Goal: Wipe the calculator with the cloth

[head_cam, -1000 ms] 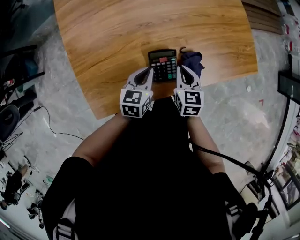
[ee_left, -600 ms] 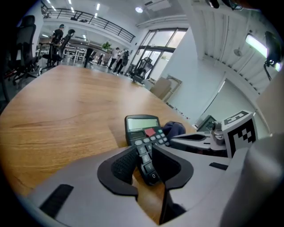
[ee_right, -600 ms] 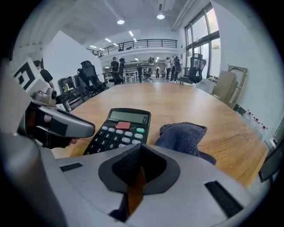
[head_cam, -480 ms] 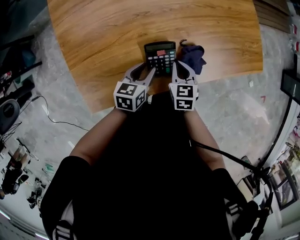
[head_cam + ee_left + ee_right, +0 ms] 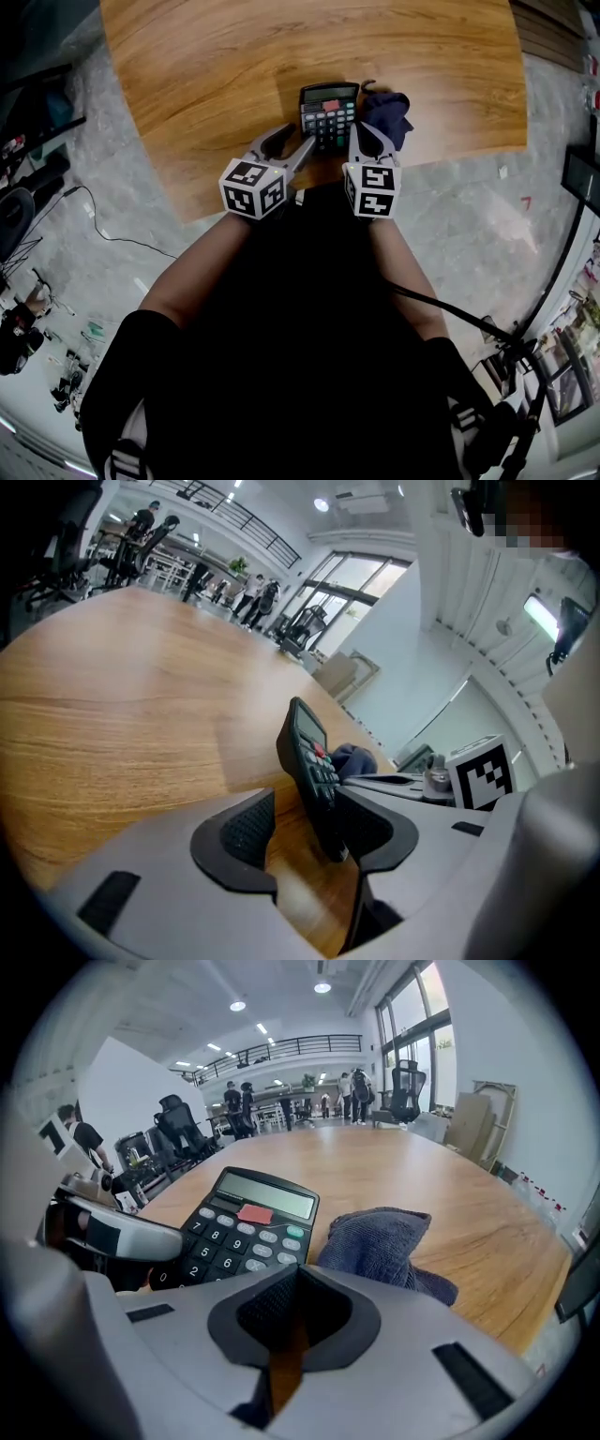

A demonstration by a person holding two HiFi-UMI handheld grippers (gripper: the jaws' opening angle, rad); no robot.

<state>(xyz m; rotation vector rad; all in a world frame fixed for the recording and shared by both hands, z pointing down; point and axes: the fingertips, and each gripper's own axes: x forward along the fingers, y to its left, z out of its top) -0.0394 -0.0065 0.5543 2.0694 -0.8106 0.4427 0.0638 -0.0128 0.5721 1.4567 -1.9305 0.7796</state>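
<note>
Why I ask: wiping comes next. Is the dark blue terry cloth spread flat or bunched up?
Bunched up: the dark blue terry cloth rises in a crumpled heap beside the black calculator.

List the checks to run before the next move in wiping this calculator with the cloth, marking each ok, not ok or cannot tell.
1. Left hand-held gripper open: ok. Its jaws have just been opening; the calculator's near corner stands between them, unclamped.
2. Right hand-held gripper holding the cloth: not ok. Its jaws are shut and empty.
3. Cloth reachable: ok, probably. It lies just ahead of the right jaws, beside the calculator.
4. Calculator face up on the table: ok.
5. Calculator steadied for wiping: not ok. Nothing grips it.
6. Dirt on the calculator: cannot tell.
</note>
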